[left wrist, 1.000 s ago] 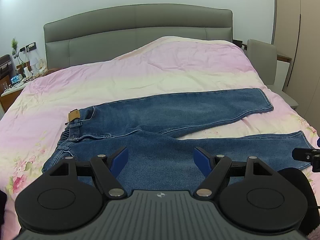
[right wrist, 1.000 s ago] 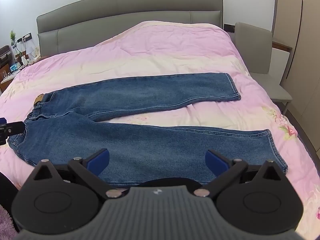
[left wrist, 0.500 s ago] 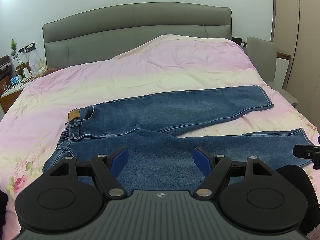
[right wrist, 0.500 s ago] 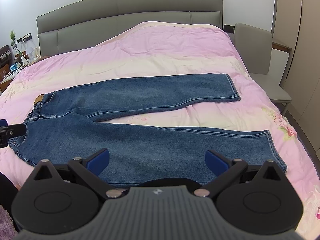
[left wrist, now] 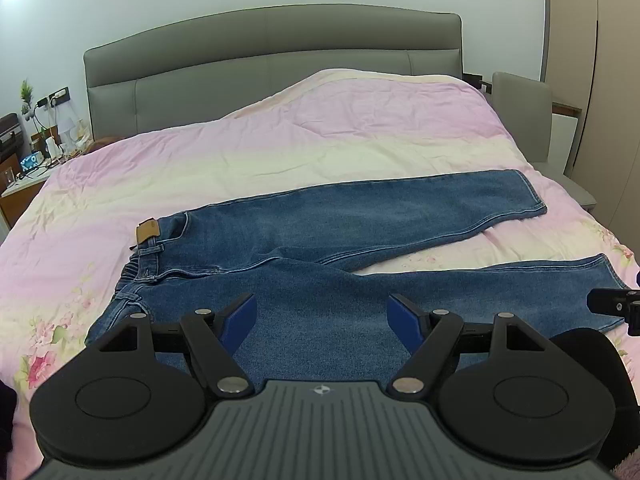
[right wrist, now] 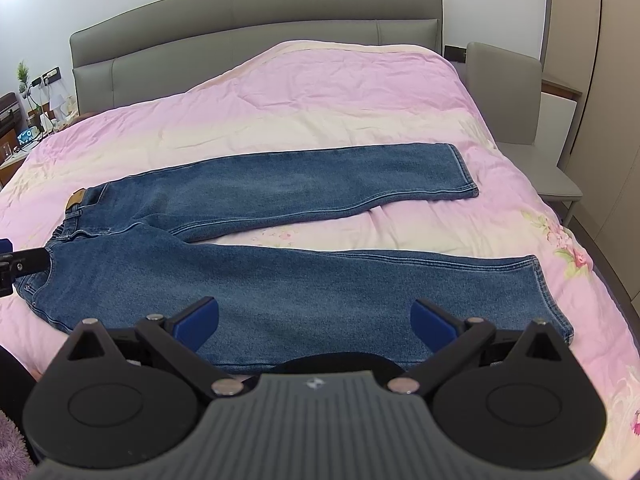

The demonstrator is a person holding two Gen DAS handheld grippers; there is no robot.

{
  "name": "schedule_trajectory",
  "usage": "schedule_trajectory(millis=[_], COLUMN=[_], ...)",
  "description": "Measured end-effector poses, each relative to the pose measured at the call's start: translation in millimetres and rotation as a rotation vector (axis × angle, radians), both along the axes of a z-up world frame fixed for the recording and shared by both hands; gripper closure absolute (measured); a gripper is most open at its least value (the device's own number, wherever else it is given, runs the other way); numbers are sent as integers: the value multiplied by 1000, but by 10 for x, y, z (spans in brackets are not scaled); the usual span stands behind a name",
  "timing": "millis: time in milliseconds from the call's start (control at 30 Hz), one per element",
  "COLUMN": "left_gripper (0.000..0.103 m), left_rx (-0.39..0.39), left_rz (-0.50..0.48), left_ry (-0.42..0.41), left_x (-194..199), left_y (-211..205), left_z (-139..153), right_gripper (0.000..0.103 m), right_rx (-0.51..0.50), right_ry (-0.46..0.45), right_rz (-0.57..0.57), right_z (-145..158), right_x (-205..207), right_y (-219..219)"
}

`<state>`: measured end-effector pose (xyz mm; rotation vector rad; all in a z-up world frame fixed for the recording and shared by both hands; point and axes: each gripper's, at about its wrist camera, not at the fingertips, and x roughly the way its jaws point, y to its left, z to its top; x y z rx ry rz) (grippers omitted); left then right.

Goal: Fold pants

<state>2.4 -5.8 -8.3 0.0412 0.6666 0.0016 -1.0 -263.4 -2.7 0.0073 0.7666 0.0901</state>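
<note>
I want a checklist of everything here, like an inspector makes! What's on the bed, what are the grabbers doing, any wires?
Surface: bed with a pink floral quilt, wrinkled.
Job's things: jeans lying flat, unfolded, legs spread apart, waist to the left, tan patch at the waistband.
Clutter: nothing seen on the bed besides the jeans.
Grippers: left gripper open, over the waist end; right gripper open, over the near leg; neither holds anything.
Cables: wires at the wall socket by the nightstand.
Surroundings: grey headboard, grey chair, small plant.
</note>
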Motion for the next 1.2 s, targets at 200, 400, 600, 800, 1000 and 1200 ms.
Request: schedule_trajectory(millis=[200, 400, 600, 800, 1000, 1200], left_gripper=[16, 16, 16, 16, 16, 21], left_rx=[2, 3, 5, 7, 39, 159], left_rz=[-1, 0, -1, -2, -50, -169], left_ry=[-1, 0, 1, 1, 8, 37], left_x=[1, 3, 0, 1, 14, 77], left_y=[-4, -5, 6, 11, 86, 253], left_z=[-5, -3, -9, -6, -4, -62], right_gripper=[5, 5, 5, 5, 5, 5], right_rx=[-2, -1, -7, -2, -4, -52], right_ry=[-17, 13, 35, 30, 23, -22], right_rz=[1, 2, 7, 9, 21, 13], right_z=[3, 4, 1, 1, -18, -94], right_x=[-1, 8, 22, 24, 44, 135], right_y=[-5, 0, 23, 24, -17, -305])
